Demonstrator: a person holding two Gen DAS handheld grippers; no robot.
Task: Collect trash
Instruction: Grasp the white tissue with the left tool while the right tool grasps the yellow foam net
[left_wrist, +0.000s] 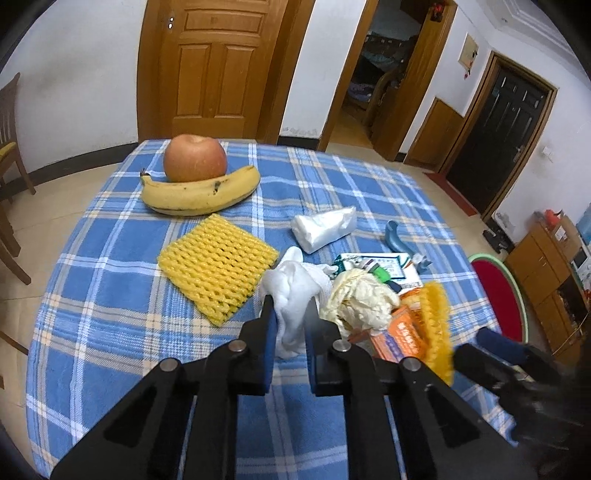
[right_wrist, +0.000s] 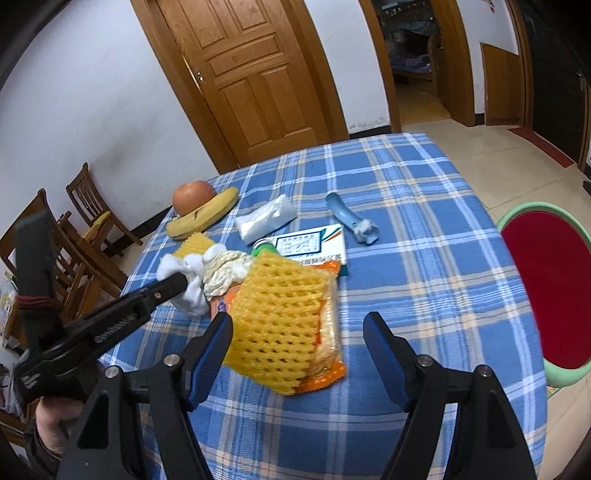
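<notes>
My left hand-held gripper (left_wrist: 290, 314) is pinching a crumpled white tissue (left_wrist: 295, 291); its blue pads press into the wad from both sides, and most of the tissue bulges out beyond the tips. From the right wrist view the same gripper reaches in from about eight o'clock, with the tissue (right_wrist: 188, 280) bunched at its tip.

My right hand-held gripper (right_wrist: 297, 332) is spread wide, nothing between its fingers. Its left finger (right_wrist: 210, 350) sits just beside the near edge of a yellow foam fruit net (right_wrist: 280, 314), which lies on top of an orange snack wrapper (right_wrist: 327, 332).

The trash is gathered near the middle of the bench (left_wrist: 110, 314), which is covered in a blue plaid cloth. Touching the tissue, at its three o'clock in the left view, is a cream-coloured crumpled paper (left_wrist: 358, 295). Beyond that, toward one o'clock, lies a flat white and green box (left_wrist: 380, 266), and farther at one o'clock a blue plastic handle-shaped piece (left_wrist: 397, 240). A clear plastic bag (left_wrist: 325, 227) lies at twelve o'clock from the tissue, apart from the pile. A second yellow foam net (left_wrist: 218, 266) lies flat at ten o'clock, just beside the tissue.

At the far edge of the bench, around eleven o'clock, a banana (left_wrist: 199, 192) curves in front of an apple (left_wrist: 195, 158), touching it.
</notes>
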